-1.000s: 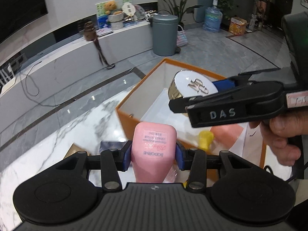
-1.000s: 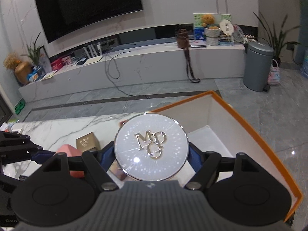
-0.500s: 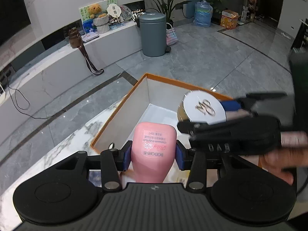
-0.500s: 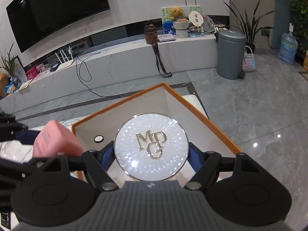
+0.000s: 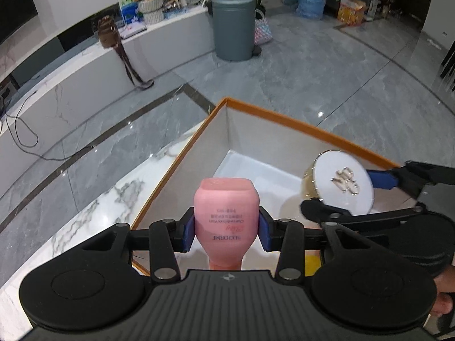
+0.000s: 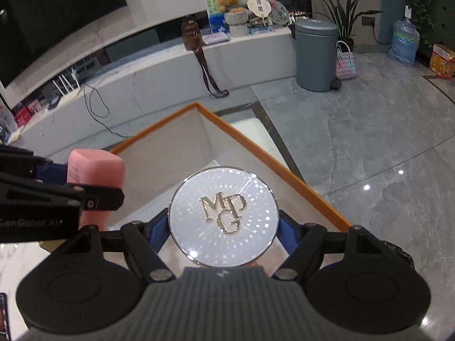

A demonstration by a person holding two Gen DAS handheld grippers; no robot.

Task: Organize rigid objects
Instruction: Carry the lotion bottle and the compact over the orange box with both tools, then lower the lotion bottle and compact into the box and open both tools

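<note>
With each gripper clamped, the pink bottle point(image 5: 226, 210) and round compact point(image 6: 223, 217) should be lowered apart into the orange-rimmed box point(image 5: 287, 119).

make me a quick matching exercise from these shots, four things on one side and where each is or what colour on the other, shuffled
Things:
1. pink bottle
2. round compact
3. open box
4. pedal bin

Descriptions:
A. orange rim, pale inside
B. clamped in the left claw
C. grey-green, on the floor by the long white bench
D. clamped in the right claw, gold letters on its white lid

Pairs: 1-B, 2-D, 3-A, 4-C
</note>
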